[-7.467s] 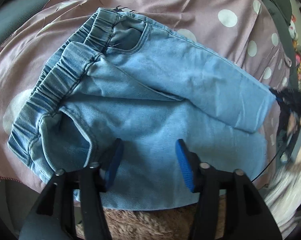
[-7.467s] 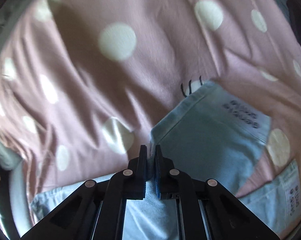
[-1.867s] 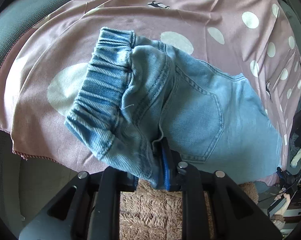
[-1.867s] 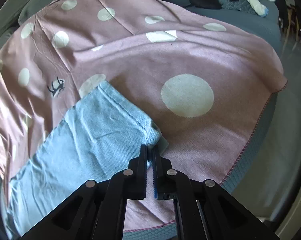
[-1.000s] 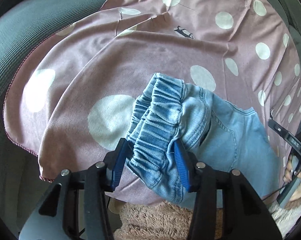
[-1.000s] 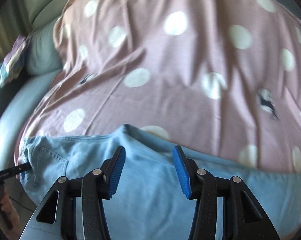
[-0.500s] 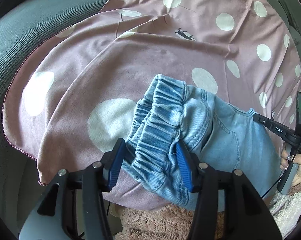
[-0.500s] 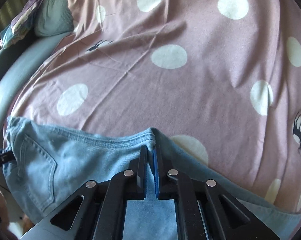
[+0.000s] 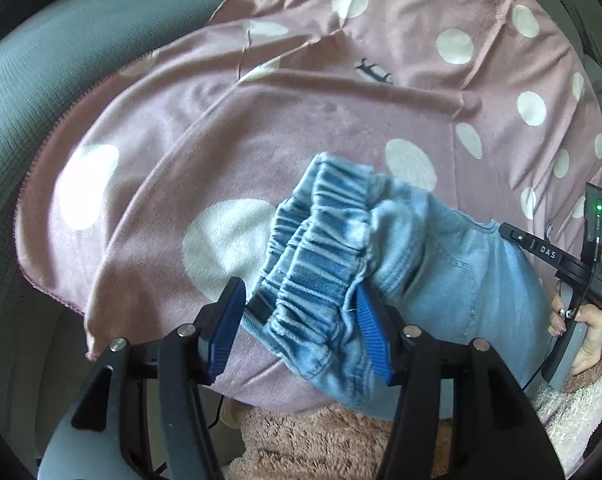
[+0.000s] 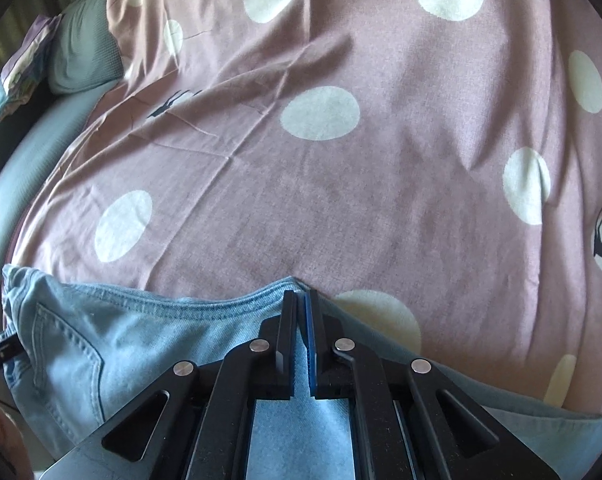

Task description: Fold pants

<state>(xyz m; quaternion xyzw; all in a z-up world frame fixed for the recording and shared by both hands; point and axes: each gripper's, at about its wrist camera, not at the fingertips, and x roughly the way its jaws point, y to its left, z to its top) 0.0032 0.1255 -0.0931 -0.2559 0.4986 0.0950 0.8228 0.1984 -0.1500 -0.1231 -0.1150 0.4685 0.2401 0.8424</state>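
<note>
Light blue denim pants (image 9: 441, 264) lie near the front edge of a pink sheet with white dots (image 9: 301, 112). Their gathered elastic waistband (image 9: 321, 248) is bunched up between the blue pads of my left gripper (image 9: 301, 320), whose jaws stand wide apart around it. My right gripper (image 10: 300, 308) is shut on the hemmed edge of the pants (image 10: 161, 344); a back pocket (image 10: 69, 352) shows at the left. The right gripper's body also shows in the left wrist view (image 9: 549, 256), at the far end of the pants.
The sheet (image 10: 341, 160) covers a grey-green cushioned sofa (image 9: 41, 80). A folded cloth pile (image 10: 17, 72) sits at the far left of the right wrist view. Brown fluffy fabric (image 9: 321, 440) lies just below the sheet's front edge.
The left gripper let go of the waistband about a second ago and stays open around it. The right gripper, open a second ago, closed on the hem and holds it.
</note>
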